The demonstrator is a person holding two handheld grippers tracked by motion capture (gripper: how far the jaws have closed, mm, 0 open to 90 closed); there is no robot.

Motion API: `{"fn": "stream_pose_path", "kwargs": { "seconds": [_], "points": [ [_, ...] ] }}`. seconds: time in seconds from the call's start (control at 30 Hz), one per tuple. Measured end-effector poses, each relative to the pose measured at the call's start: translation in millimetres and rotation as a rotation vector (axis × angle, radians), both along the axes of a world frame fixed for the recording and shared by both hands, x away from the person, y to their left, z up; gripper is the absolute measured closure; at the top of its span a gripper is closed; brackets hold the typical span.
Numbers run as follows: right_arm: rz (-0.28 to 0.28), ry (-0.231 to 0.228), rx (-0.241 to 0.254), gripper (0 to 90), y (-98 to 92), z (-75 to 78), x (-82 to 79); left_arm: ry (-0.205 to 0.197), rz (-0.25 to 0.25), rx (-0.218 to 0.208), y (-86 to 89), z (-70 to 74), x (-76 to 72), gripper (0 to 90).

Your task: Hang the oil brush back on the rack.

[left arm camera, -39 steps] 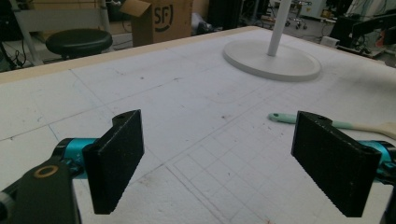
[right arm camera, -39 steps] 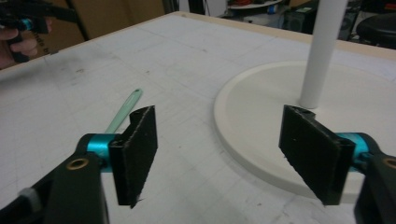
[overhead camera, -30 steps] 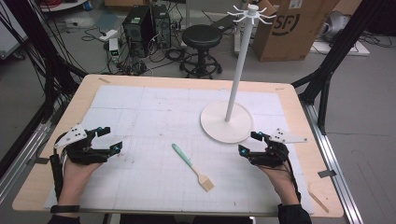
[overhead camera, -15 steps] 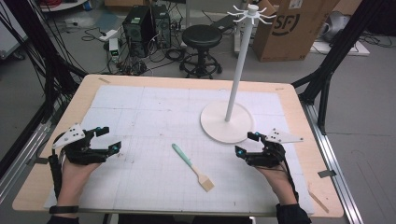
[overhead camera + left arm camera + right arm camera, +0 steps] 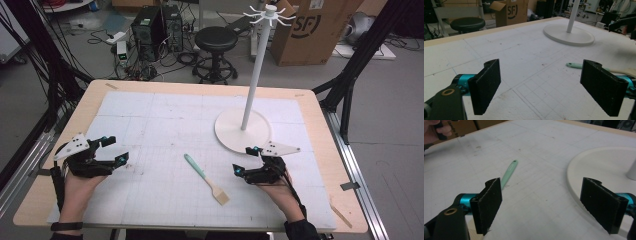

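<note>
Both hand-held grippers spread and empty, with the brush lying between them.

The brush [image 5: 206,179] lies flat on the surface [image 5: 150,120], just in front of the stand [image 5: 243,131] and to its left, mint handle pointing away from the person. The right hand-held gripper [image 5: 247,161] hovers just in front of the stand's base, jaws wide apart; the left hand-held gripper [image 5: 115,149] sits well to the stand's left, also spread. My guess is the brush should hang on the stand's hooks: the thin handle lies flush, so jaws could skid over it or scrape the surface, and a lift near the stand could knock its pole. In the right gripper view the brush's head is hidden behind a jaw; whether the handle's hole fits a hook is hard to tell.
</note>
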State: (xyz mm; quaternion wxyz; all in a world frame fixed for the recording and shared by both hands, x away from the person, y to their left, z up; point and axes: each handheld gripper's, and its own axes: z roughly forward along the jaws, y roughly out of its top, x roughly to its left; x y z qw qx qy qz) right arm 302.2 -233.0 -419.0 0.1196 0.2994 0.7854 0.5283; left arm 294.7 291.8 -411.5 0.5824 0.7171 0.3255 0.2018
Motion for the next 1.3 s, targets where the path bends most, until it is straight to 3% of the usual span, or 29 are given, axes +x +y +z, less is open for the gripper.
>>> {"fn": "stream_pose_path", "kwargs": {
  "seconds": [0.3,0.67,0.9,1.3],
  "points": [
    [0.063,0.026,-0.054,17.3,39.2,-5.6,-5.3,0.003,-0.005,-0.001,-0.7,0.0,0.0,17.4],
    [0.092,0.05,-0.125,19.1,74.3,-16.8,-8.8,0.002,-0.005,-0.008,-1.2,0.1,-0.1,17.4],
    [0.104,0.077,-0.165,27.0,88.1,-23.6,-9.9,0.002,-0.006,-0.005,-1.2,0.1,0.1,17.4],
    [0.114,0.106,-0.242,49.5,99.6,-30.2,-13.2,0.005,-0.008,-0.002,-1.9,-0.5,0.5,17.4]
  ]
}}
